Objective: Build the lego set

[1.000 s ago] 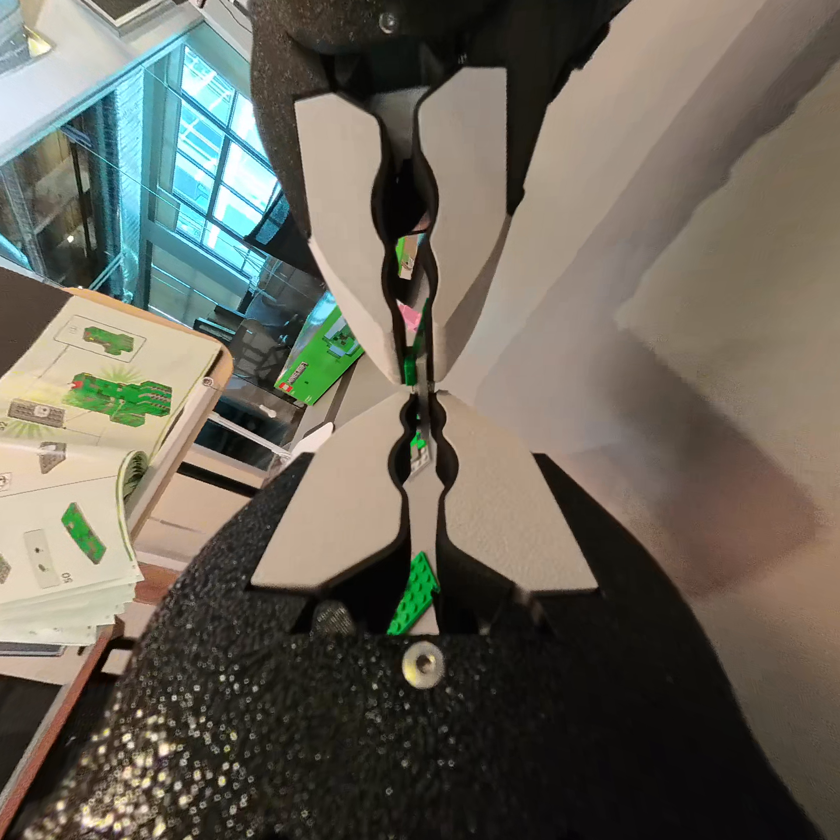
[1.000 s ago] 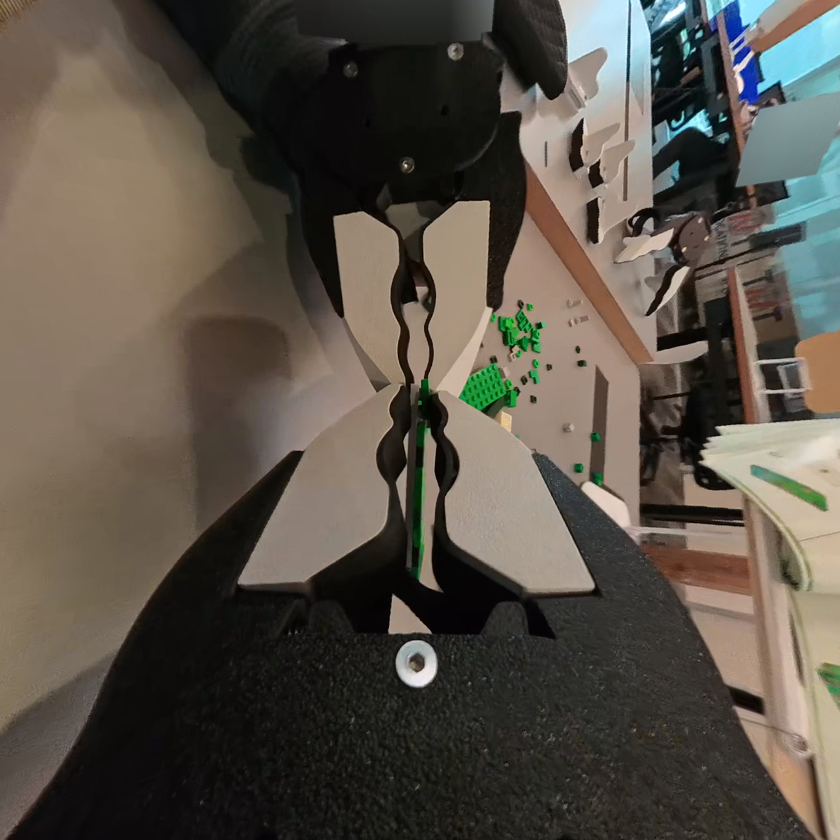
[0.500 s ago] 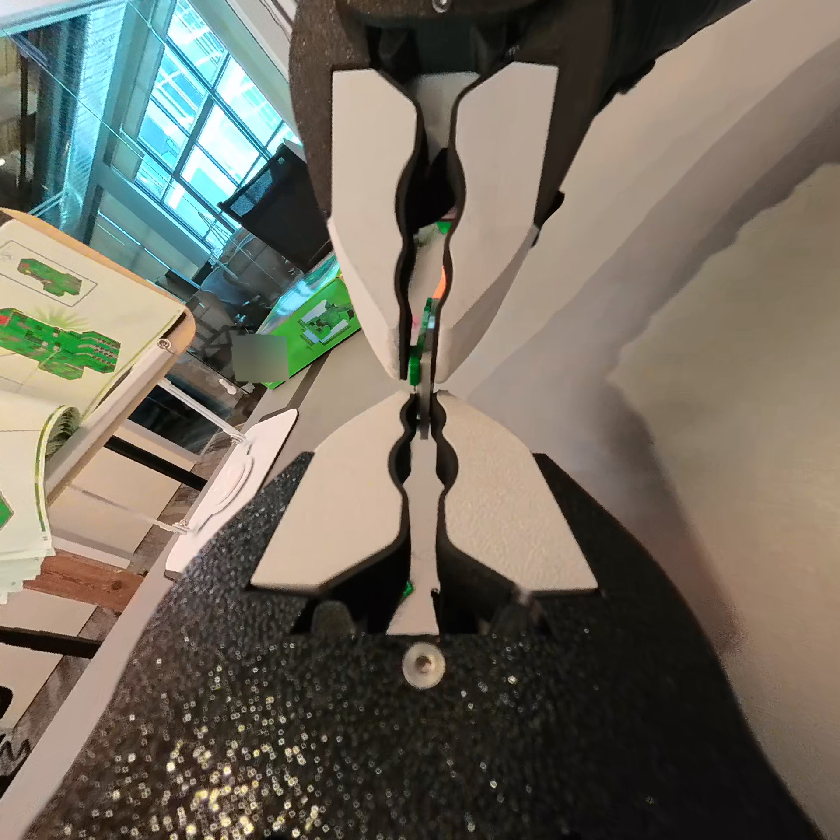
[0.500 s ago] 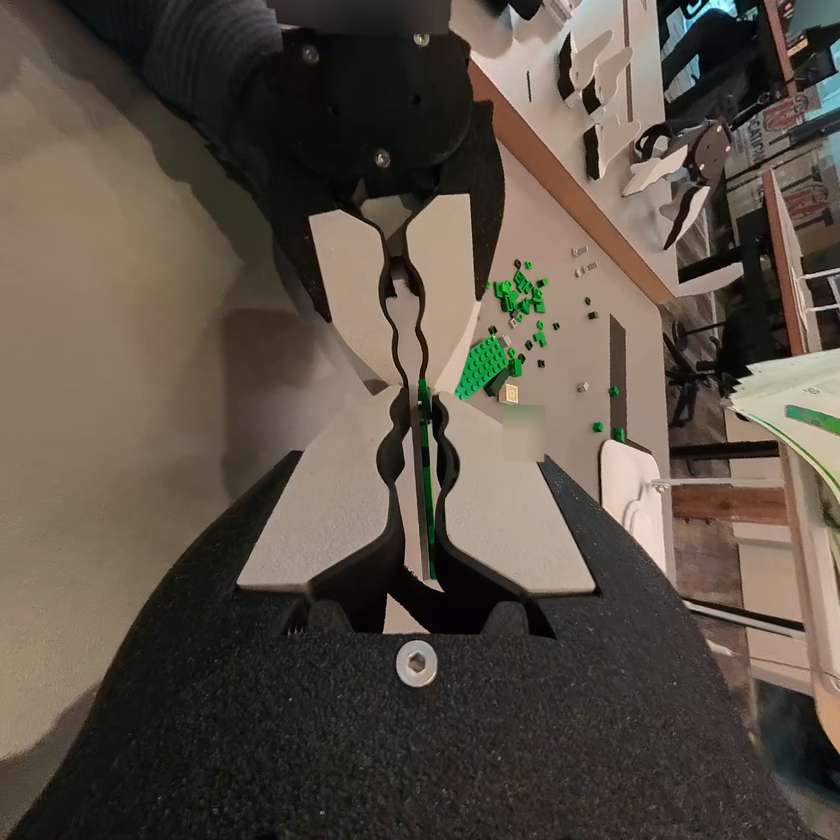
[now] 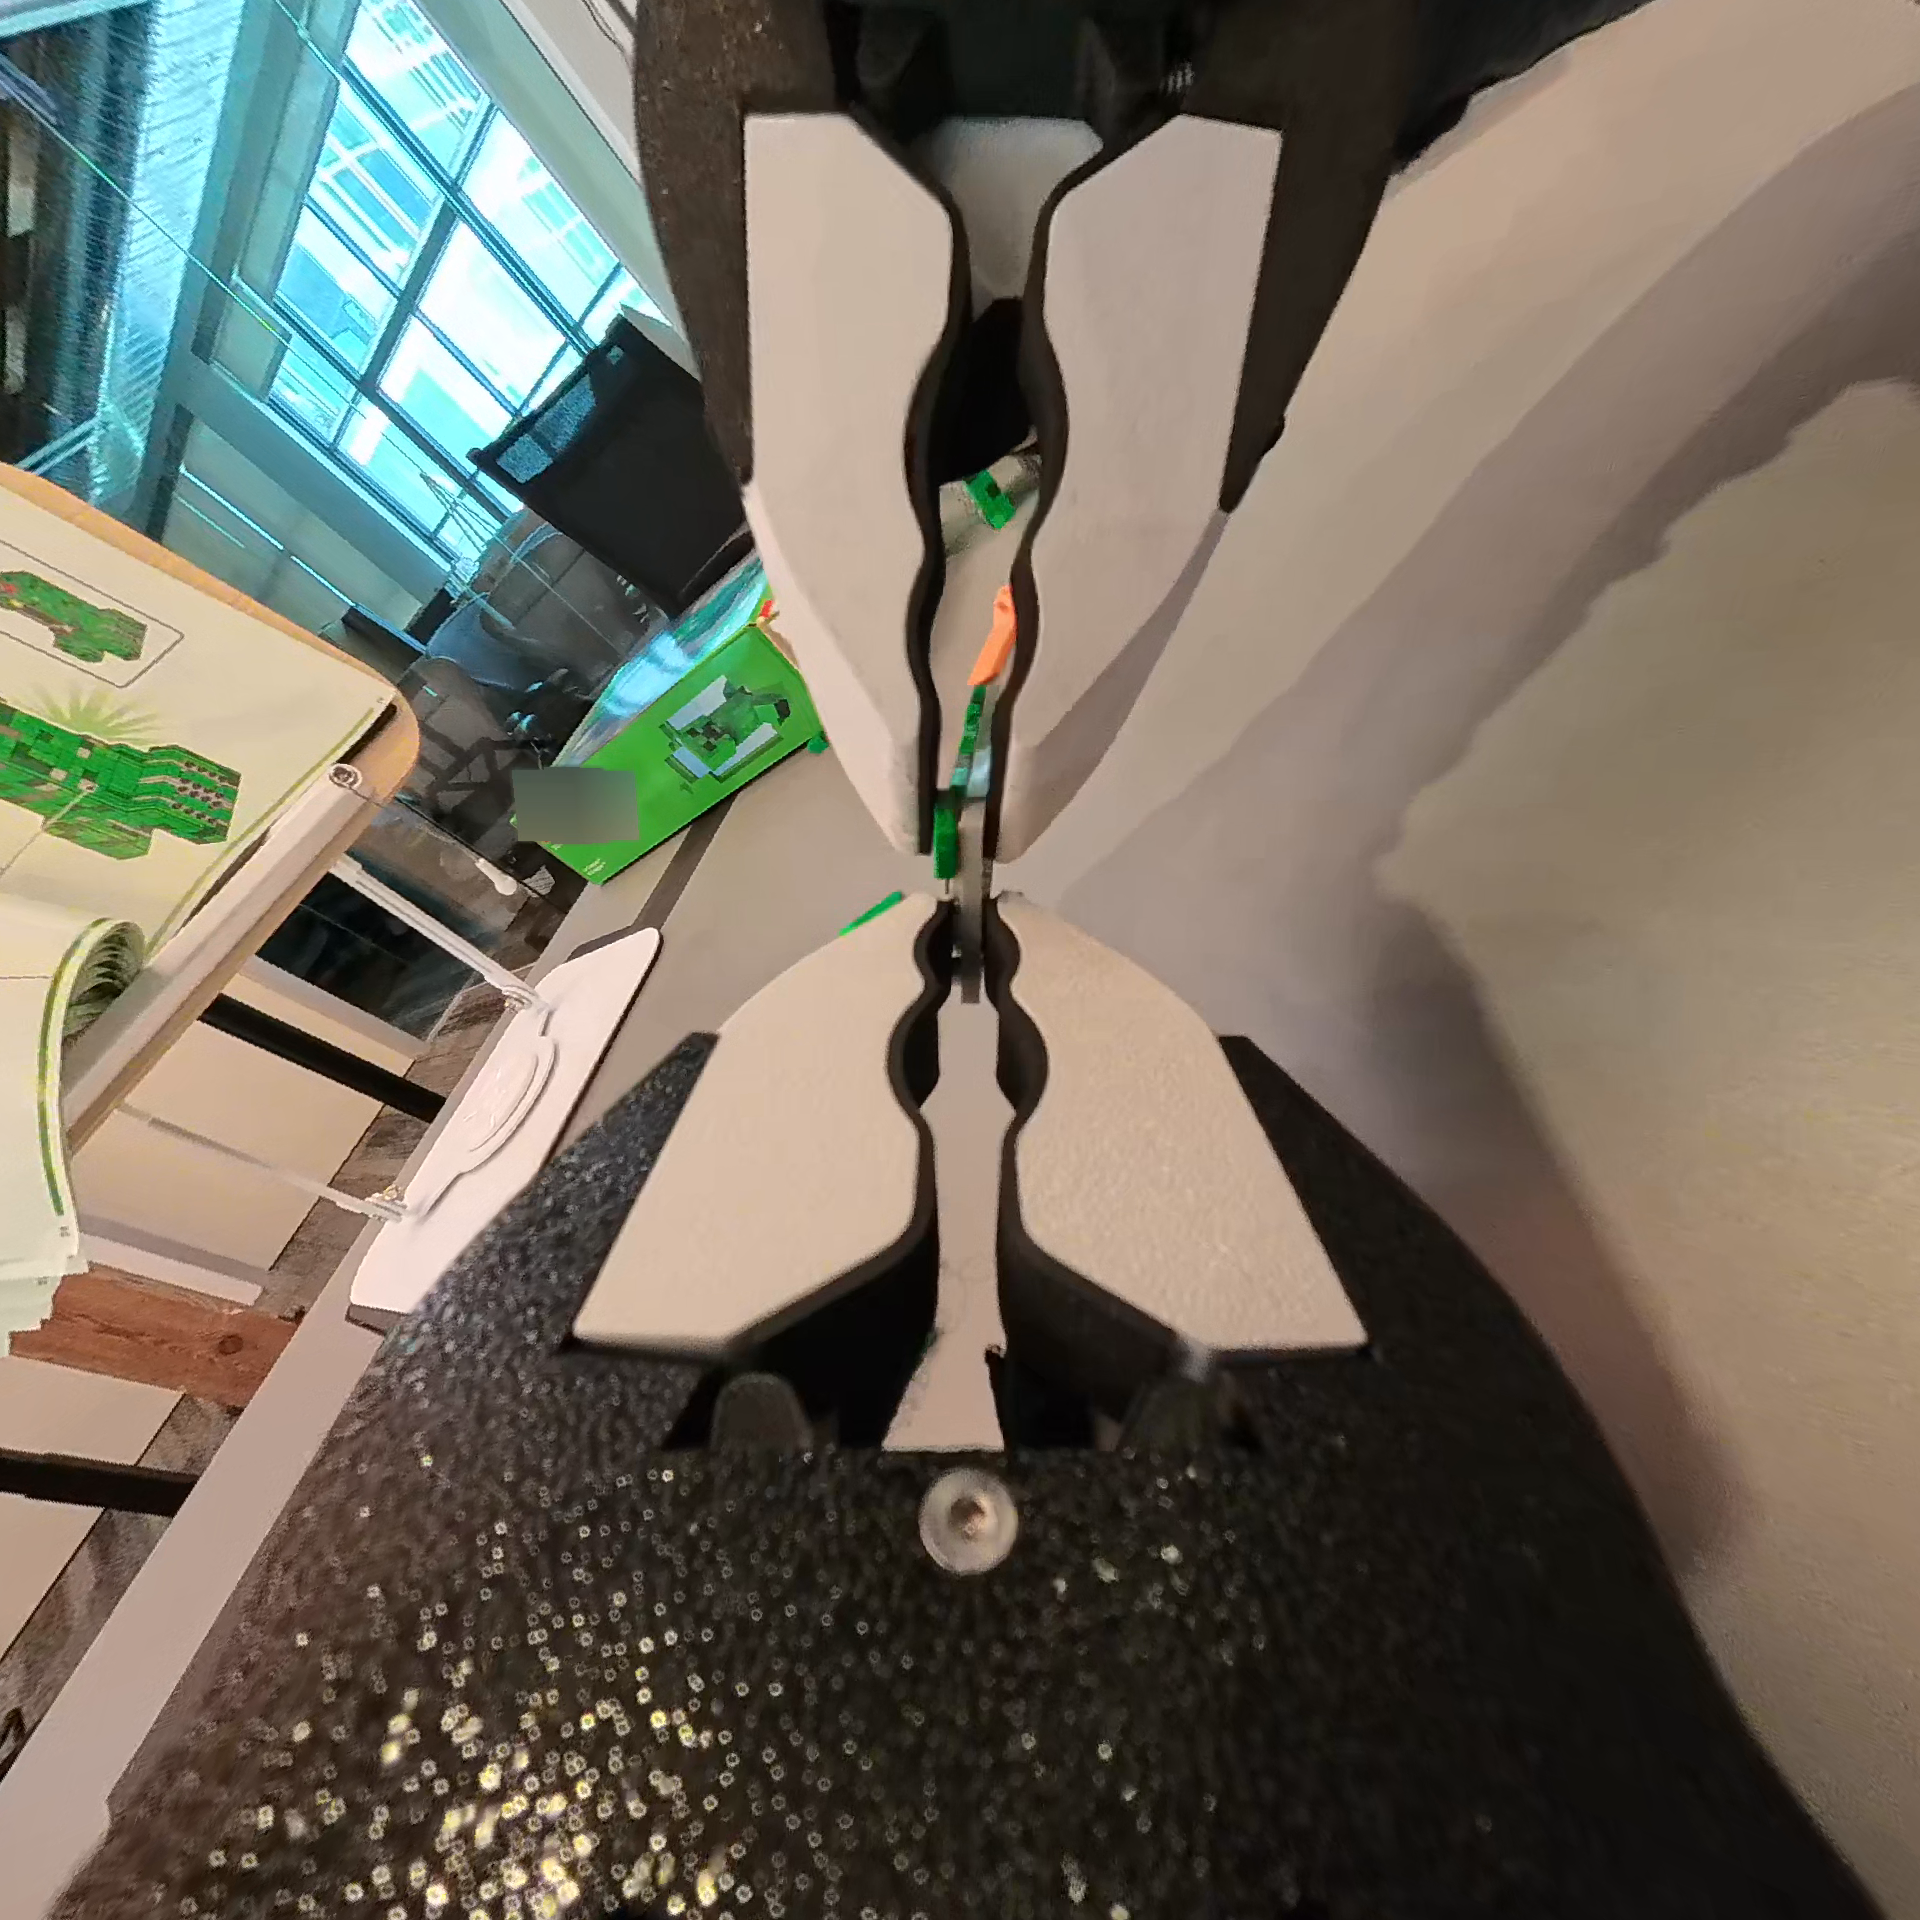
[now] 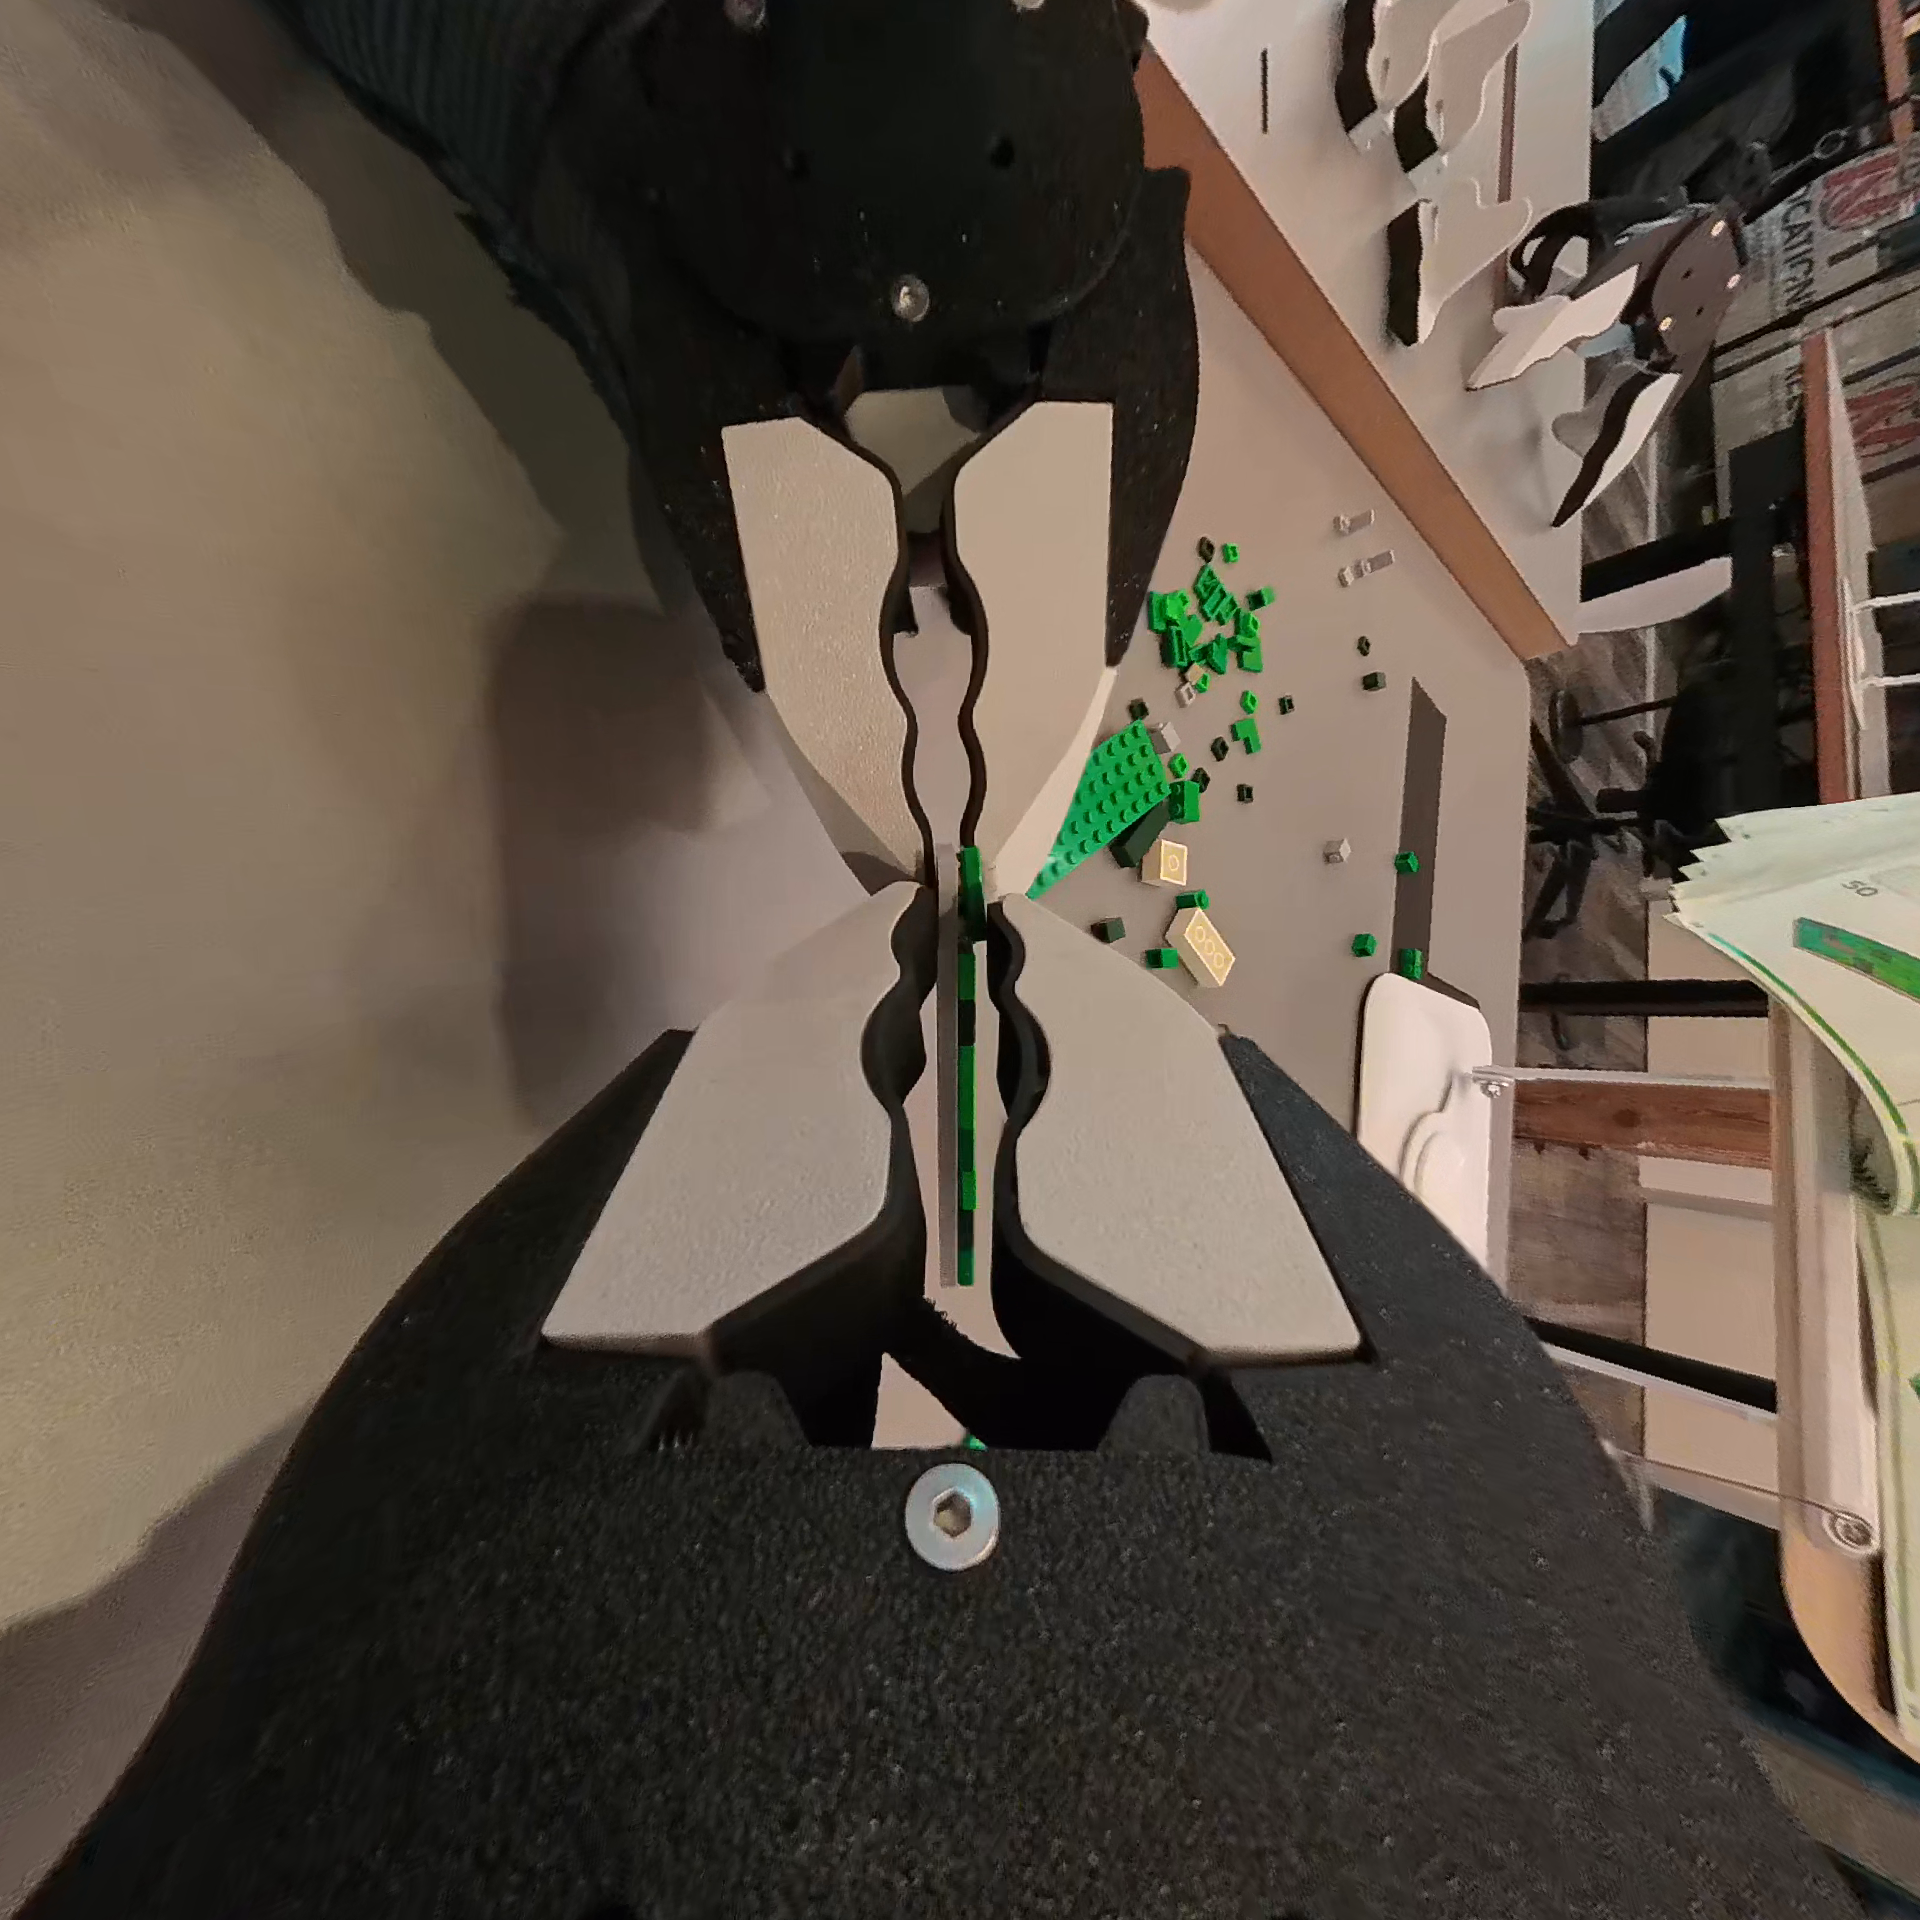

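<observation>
Green-and-grey brick strip (image 6: 964, 1081) clenched by right tongs (image 6: 961, 894), left tongs (image 5: 961, 914) gripping its end, loose bricks (image 6: 1210, 623) beyond.

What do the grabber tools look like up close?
Both look alike. The left gripper and the right gripper have rough, speckled black bodies with a silver screw in the middle. Their jaws are pale grey wedges with wavy black inner edges. A dark ribbed sleeve shows behind the left one.

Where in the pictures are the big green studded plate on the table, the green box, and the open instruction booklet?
Big green studded plate (image 6: 1117, 795): right wrist view, on its studded top face.
Green box (image 5: 691, 748): left wrist view, on its printed front face.
Open instruction booklet (image 5: 114, 748): left wrist view, on its upper page.
</observation>
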The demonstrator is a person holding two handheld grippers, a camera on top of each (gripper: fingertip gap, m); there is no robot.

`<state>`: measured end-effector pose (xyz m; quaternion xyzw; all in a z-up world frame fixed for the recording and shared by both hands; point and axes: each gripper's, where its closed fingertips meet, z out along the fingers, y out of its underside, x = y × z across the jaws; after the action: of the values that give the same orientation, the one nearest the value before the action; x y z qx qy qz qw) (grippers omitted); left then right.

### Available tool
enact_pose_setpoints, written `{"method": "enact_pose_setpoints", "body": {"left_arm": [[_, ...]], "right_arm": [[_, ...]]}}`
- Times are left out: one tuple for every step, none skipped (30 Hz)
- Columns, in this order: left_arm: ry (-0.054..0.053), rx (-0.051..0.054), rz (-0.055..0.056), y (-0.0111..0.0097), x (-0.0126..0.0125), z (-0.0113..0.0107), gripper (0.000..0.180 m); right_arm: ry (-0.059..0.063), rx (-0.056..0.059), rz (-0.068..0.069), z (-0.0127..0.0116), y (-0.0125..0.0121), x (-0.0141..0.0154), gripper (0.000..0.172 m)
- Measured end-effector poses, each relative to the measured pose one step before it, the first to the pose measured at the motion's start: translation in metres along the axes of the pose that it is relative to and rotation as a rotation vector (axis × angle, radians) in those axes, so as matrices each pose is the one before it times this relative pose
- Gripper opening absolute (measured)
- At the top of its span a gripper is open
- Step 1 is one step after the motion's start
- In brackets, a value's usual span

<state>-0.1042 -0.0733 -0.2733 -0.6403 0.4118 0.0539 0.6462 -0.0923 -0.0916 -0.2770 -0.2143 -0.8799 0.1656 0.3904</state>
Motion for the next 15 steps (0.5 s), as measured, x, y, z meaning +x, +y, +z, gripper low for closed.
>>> {"method": "enact_pose_setpoints", "body": {"left_arm": [[0.0045,-0.0074,0.0002,0.00071,0.00096,0.00052,0.005],[0.0033,-0.0042,-0.0006,0.00052,0.00049,0.00029,0.005],[0.0047,-0.003,-0.0061,0.0004,0.00066,-0.00008,0.005],[0.0047,-0.0011,-0.0076,0.00055,0.00033,0.00032,0.005],[0.0056,-0.002,-0.0068,0.00061,0.0004,0.00038,0.005],[0.0055,-0.0037,-0.0061,0.0012,0.00005,0.00004,0.005],[0.0057,-0.0042,-0.004,0.00105,0.00048,0.00024,0.005],[0.0083,-0.0045,-0.0033,0.00185,-0.00131,0.00111,0.005],[0.0069,-0.004,-0.0018,0.00067,0.00091,0.0009,0.005],[0.0074,-0.0039,-0.0013,0.00056,0.00154,0.00058,0.005],[0.0053,-0.0023,0.0001,0.00044,0.00136,0.00034,0.005],[0.002,-0.0016,0.0015,-0.0002,0.00061,0.00022,0.005],[-0.0004,-0.0004,0.0003,-0.00023,-0.00005,0.00002,0.005],[-0.0024,-0.002,0.0001,0.00021,-0.00052,-0.00037,0.005],[-0.0017,-0.0025,0.0015,0.00049,-0.00049,0.00005,0.005]], "right_arm": [[-0.0088,0.0019,0.009,0.00034,0.00073,-0.00082,0.008],[-0.0054,0.0061,0.0134,0.00039,0.00038,-0.00012,0.009],[0.0008,0.0057,0.0156,0.00007,0.00038,0.00071,0.011],[-0.0003,0.0061,0.014,-0.00018,-0.0002,0.00066,0.013],[-0.0011,0.0078,0.0118,-0.00059,-0.00033,0.00077,0.014],[-0.0006,0.0098,0.0086,-0.00042,-0.00078,0.00061,0.015],[-0.003,0.0128,0.0044,-0.00067,-0.00149,0.00088,0.016],[-0.0086,0.0132,-0.0009,0.00029,-0.00143,-0.00113,0.016],[-0.0068,0.0067,-0.0033,0.00078,-0.00119,-0.00133,0.016],[-0.0054,-0.0028,-0.0052,0.00175,-0.00039,-0.0014,0.016],[-0.0051,-0.0105,-0.0064,0.00219,0.00101,-0.00116,0.016],[-0.0028,-0.0145,-0.0044,0.00199,0.00206,-0.00088,0.016],[-0.0076,-0.0119,-0.0043,0.00199,0.00227,-0.00153,0.013],[-0.0037,-0.0011,-0.0015,0.00146,0.00093,-0.00088,0.008],[0.0012,0.0048,0.0024,0.00043,0.00016,-0.00027,0.008]]}}
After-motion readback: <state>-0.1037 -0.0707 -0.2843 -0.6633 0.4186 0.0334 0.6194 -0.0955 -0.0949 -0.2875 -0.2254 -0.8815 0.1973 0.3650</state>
